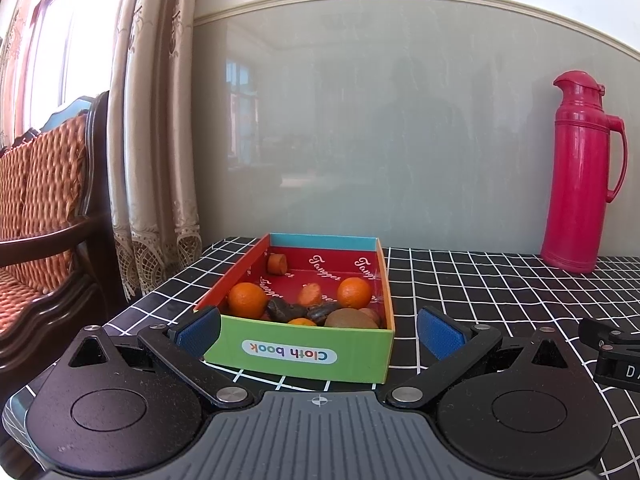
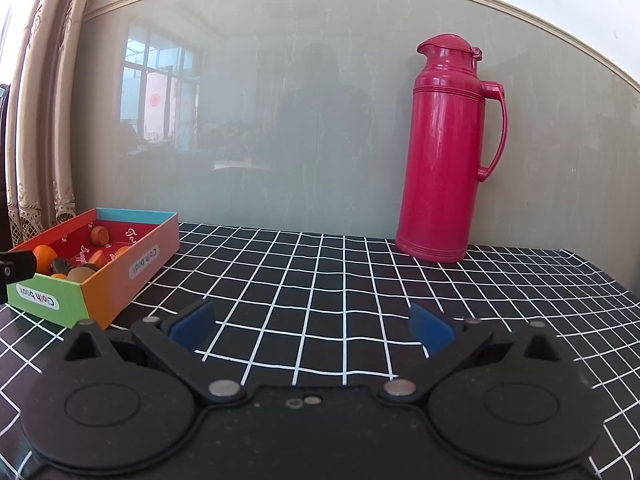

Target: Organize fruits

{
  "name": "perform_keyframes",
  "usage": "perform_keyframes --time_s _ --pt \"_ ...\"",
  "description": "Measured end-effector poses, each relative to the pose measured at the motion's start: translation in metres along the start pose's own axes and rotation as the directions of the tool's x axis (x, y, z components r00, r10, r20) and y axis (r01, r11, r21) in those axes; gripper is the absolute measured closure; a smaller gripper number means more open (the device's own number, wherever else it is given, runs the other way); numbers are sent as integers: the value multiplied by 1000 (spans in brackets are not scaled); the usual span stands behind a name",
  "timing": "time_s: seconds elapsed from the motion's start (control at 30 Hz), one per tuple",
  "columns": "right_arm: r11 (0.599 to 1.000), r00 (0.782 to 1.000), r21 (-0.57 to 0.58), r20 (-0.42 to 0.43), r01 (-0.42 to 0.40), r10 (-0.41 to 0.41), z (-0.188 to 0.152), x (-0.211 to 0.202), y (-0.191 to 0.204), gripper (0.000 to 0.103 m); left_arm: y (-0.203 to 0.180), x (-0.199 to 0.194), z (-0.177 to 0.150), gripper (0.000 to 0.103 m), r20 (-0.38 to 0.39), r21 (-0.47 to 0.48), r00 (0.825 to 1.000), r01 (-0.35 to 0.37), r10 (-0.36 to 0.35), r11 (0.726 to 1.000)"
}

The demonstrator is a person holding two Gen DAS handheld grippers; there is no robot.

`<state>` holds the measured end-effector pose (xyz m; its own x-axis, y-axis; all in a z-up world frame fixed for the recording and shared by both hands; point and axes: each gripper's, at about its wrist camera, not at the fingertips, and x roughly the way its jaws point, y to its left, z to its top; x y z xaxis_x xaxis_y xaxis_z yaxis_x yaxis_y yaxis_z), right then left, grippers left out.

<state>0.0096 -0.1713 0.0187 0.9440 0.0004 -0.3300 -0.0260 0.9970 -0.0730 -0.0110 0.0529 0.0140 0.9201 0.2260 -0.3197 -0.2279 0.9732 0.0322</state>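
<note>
Box (image 1: 298, 356): open, shallow, green front lettered "Cloth book", red inside; flat on the checked cloth.
Oranges (image 1: 248, 300): two, round, inside.
Kiwi (image 1: 350, 319): brown, front right.
Dark pieces (image 1: 286, 311): middle.

Box (image 1: 298, 354) blocks left; flask (image 2: 444, 152) rear right.

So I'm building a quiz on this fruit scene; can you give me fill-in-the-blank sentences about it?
1. The fruits lie inside a cardboard box labelled "Cloth ____".
2. The thermos by the wall is coloured ____.
3. The tablecloth is black with a white ____ pattern.
4. The left gripper and right gripper are both ____, holding nothing.

Missing words: book; red; grid; open
</note>
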Motion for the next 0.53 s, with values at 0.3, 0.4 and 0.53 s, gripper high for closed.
perform_keyframes --time_s 0.3,0.4,0.53 --pt "1000 1000 -7 -2 3 -3 -1 0 0 0 6 -1 1 0 16 -28 1000 24 -24 999" --pt "1000 1000 -6 -4 5 -5 -1 0 0 0 6 -4 2 0 34 -24 999 25 -24 999" --pt "1000 1000 -5 -4 5 -5 -1 0 0 0 5 -4 3 0 38 -21 999 7 -6 1000"
